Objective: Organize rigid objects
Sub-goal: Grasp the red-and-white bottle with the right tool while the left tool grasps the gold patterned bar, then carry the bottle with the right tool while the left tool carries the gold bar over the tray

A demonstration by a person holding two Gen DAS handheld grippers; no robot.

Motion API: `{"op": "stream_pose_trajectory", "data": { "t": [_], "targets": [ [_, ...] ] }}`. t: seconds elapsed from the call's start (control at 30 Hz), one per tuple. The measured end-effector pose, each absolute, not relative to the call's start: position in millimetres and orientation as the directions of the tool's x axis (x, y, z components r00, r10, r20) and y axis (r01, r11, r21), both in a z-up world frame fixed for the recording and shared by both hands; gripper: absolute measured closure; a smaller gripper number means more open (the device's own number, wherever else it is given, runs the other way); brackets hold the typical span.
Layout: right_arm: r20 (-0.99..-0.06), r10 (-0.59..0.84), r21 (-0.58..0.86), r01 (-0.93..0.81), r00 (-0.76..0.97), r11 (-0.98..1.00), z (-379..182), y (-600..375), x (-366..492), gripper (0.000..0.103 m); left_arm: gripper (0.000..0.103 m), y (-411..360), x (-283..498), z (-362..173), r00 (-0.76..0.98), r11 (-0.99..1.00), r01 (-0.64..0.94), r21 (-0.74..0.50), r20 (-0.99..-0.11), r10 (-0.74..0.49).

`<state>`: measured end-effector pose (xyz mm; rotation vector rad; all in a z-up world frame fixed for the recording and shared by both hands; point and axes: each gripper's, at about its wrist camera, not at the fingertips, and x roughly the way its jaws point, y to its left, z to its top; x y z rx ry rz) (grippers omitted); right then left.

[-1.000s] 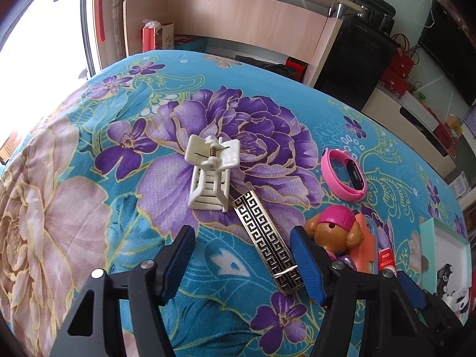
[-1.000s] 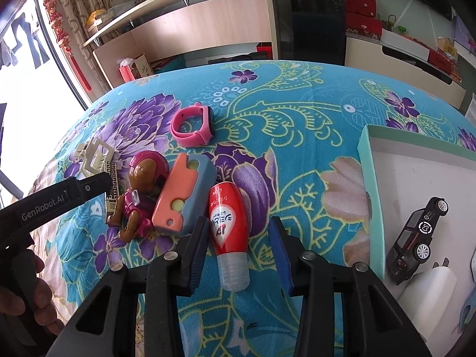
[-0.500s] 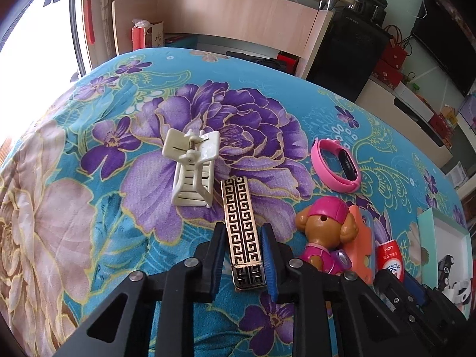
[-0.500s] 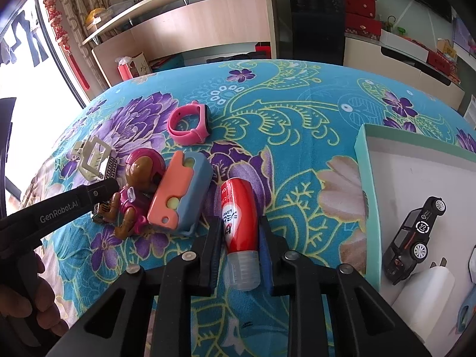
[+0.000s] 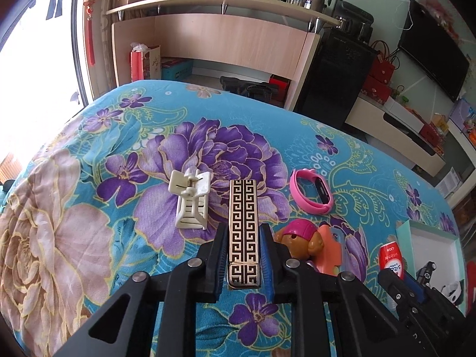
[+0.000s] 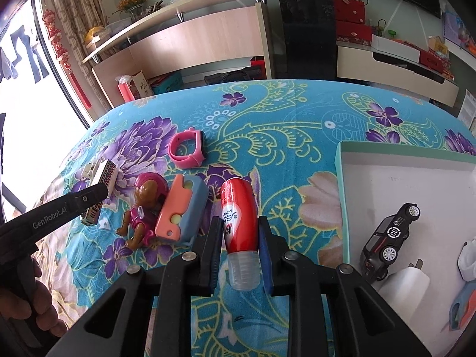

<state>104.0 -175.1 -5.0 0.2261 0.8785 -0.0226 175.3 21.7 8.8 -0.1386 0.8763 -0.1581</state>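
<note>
My left gripper (image 5: 241, 232) is shut on a flat black-and-gold patterned bar (image 5: 242, 220) and holds it lifted off the flowered cloth. It also shows in the right wrist view (image 6: 101, 184). My right gripper (image 6: 239, 232) is shut on a red tube (image 6: 239, 211) with a clear cap, raised above the cloth. The tube also shows in the left wrist view (image 5: 392, 260). A white open box (image 6: 340, 184) lies to the right, holding a black toy car (image 6: 389, 235).
On the cloth lie a cream hair claw (image 5: 190, 199), a pink watch band (image 5: 311, 190), a brown puppy figure with a pink hat (image 6: 142, 205) and an orange-and-blue case (image 6: 181, 208). A white item and a blue-orange item sit in the box.
Both grippers closed, the left on the patterned bar and the right on the red tube. Both objects have been lifted, and the views have tilted up.
</note>
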Motion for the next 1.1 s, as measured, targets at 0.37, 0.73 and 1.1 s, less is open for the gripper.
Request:
{"op": "stream_pose_trajectory", "data": {
  "t": [0.37,0.73,1.1],
  "targets": [
    [-0.712,0.059,0.219,0.141,0.7,0.965,22,-200,87,0.079,0.081,-15,157,34,0.665,0.971,0.175,-0.164,-0.707,-0.24],
    [-0.674,-0.013,0.224,0.221,0.738,0.949,42,-246,67,0.079,0.081,-62,145,45,0.629,0.935,0.302,-0.187,-0.698,-0.343],
    [-0.705,-0.19,0.194,0.443,0.684,0.875,30,-327,33,0.079,0.081,-164,128,61,0.546,0.832,0.536,-0.142,-0.693,-0.47]
  ]
}}
